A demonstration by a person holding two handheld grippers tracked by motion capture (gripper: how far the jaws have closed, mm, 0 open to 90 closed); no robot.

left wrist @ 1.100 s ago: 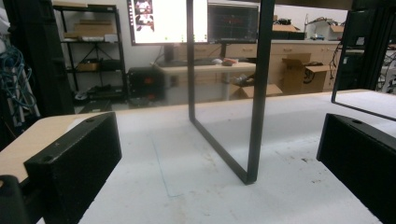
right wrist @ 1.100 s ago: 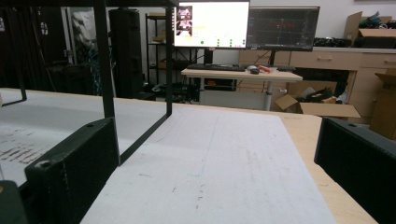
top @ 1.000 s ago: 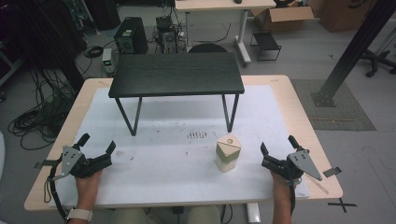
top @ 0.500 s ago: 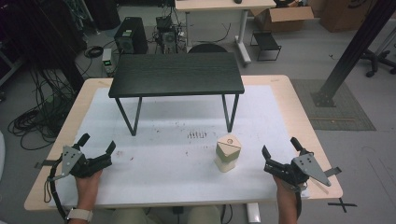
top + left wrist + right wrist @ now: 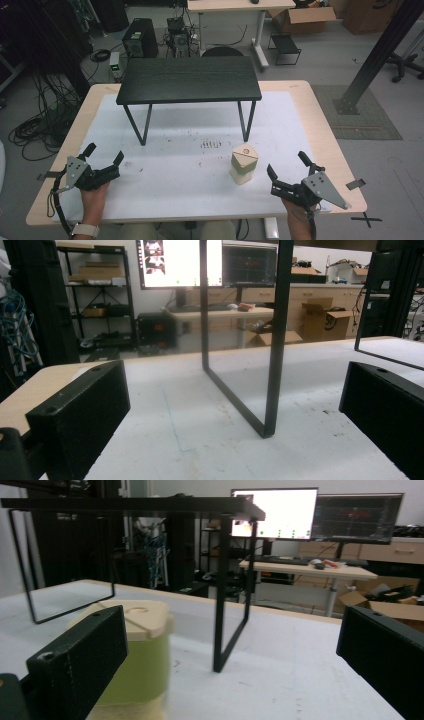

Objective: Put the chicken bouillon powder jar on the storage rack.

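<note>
Both grippers spread wide, container just left of right gripper fingers

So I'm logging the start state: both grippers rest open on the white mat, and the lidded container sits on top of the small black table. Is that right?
Not quite. The lidded container stands on the white mat, in front of the small black table, not on top of it, as the high view shows. The rest holds: the left gripper and right gripper rest open on the mat.

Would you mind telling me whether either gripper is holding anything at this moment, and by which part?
Nothing is held. The left gripper and right gripper are both open, and the container stands untouched beside the right one.
</note>
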